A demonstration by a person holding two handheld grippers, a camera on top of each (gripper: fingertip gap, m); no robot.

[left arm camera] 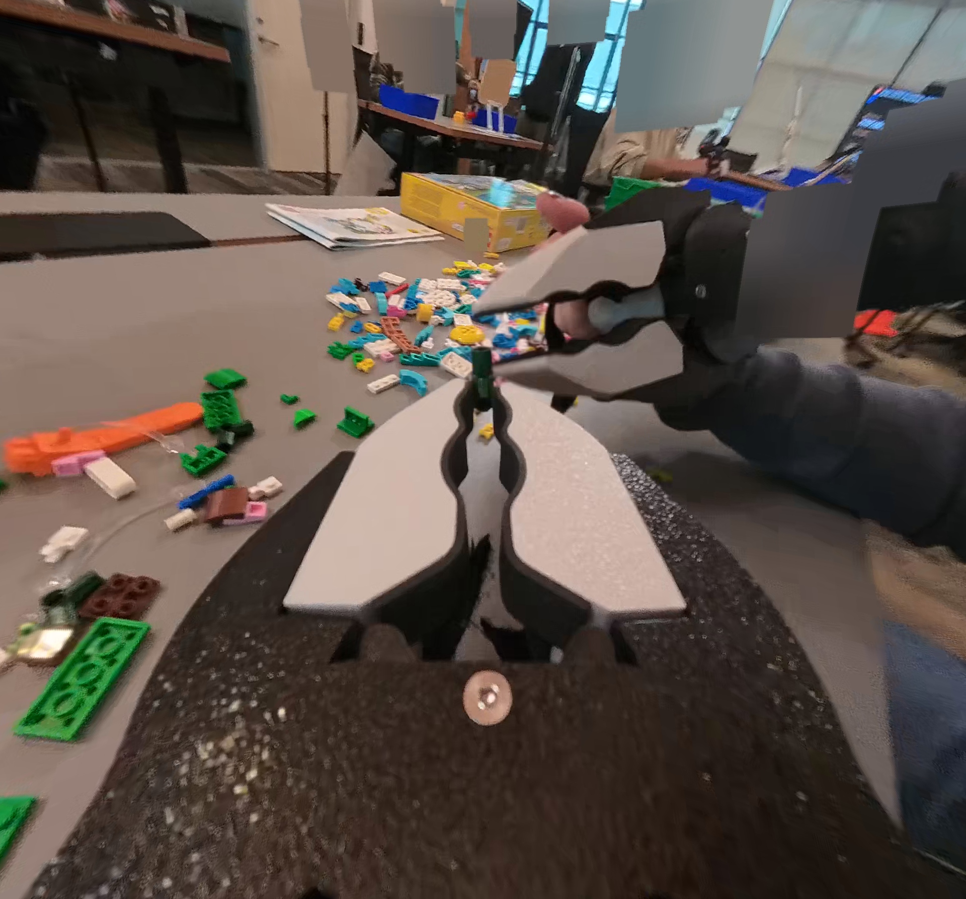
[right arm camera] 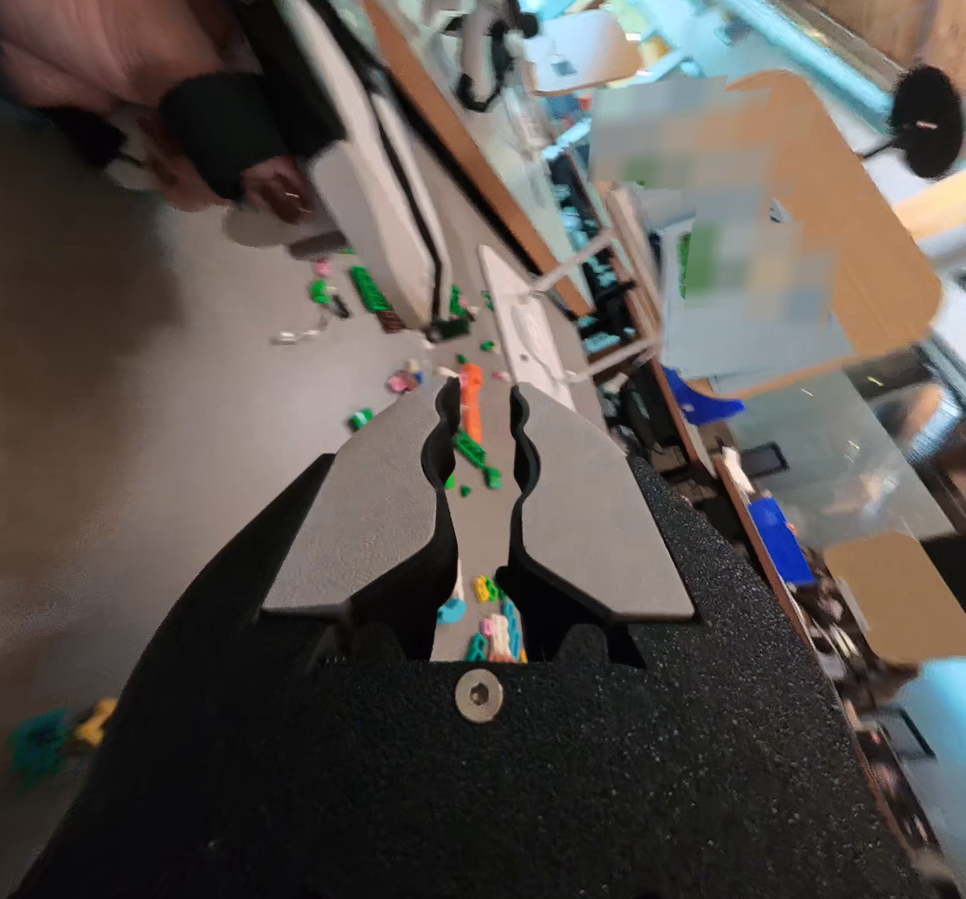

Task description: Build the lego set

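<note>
My left gripper (left arm camera: 481, 395) is shut on a small dark green lego piece (left arm camera: 482, 374) that sticks up from its fingertips, held above the grey table (left arm camera: 157, 309). My right gripper (left arm camera: 487, 340) comes in from the right, open and empty, with its lower fingertip right beside the green piece. In the right wrist view the right gripper (right arm camera: 483, 390) is open with nothing between its fingers. Farther off, the left gripper (right arm camera: 441, 322) holds the dark green piece (right arm camera: 452, 328). The view is blurred.
A pile of small coloured pieces (left arm camera: 434, 319) lies at mid-table. Behind it are a yellow box (left arm camera: 470, 209) and a booklet (left arm camera: 350, 225). At the left lie an orange tool (left arm camera: 104, 434), green pieces (left arm camera: 219, 408), a green plate (left arm camera: 83, 675) and a brown plate (left arm camera: 123, 596).
</note>
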